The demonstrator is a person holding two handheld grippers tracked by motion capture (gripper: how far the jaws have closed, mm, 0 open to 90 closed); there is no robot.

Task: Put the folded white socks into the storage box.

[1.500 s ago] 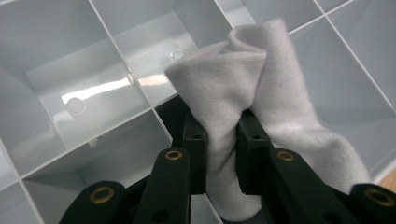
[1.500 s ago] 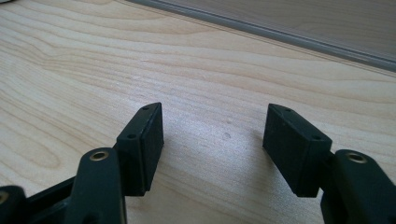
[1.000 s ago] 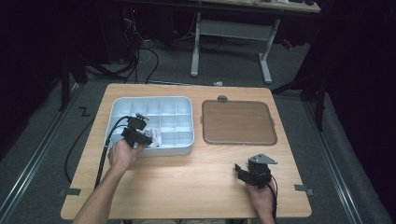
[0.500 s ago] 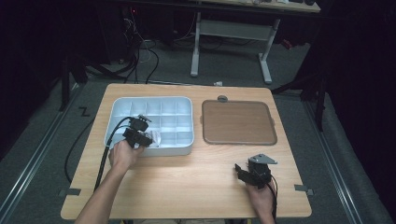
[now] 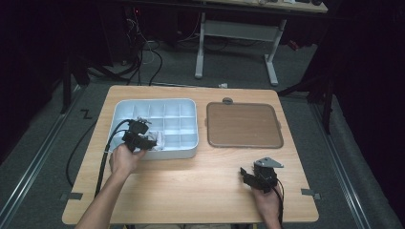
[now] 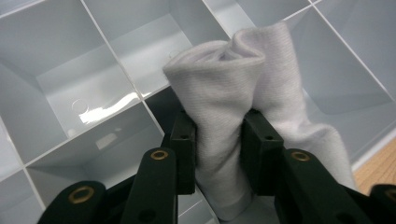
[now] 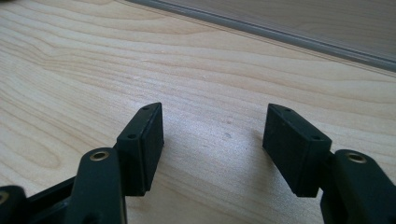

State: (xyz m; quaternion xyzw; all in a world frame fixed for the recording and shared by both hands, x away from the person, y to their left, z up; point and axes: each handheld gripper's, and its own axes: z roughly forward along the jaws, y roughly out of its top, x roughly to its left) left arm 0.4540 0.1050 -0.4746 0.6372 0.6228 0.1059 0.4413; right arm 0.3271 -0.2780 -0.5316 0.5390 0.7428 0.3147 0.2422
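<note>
Nearest the person, at the front right of the wooden table [image 5: 191, 186], the right gripper [image 5: 252, 175] rests low over bare wood, a hand behind it. In the right gripper view its two black jaws stand well apart with nothing but tabletop grain between them, and the grey edge of the brown mat [image 7: 299, 32] runs across farther back.

Further in on the left, the left gripper [image 5: 147, 142] reaches over the near rim of the pale divided tray [image 5: 190, 106], its cable trailing back along the forearm. In the left gripper view a bunched white cloth [image 6: 233, 88] stands between the jaws: its lower part runs down between the two pads, which sit against it on either side, and its folded top bulges out above and beyond them, leaning toward the right. The jaws have just been opening, yet the cloth is between them and the pads touch its sides. The cloth sits in a compartment along the tray's near edge; a strip of table shows just past the rim at lower right.

Beyond the right gripper, well apart from it, the brown mat [image 5: 243, 125] lies flat beside the tray.
</note>
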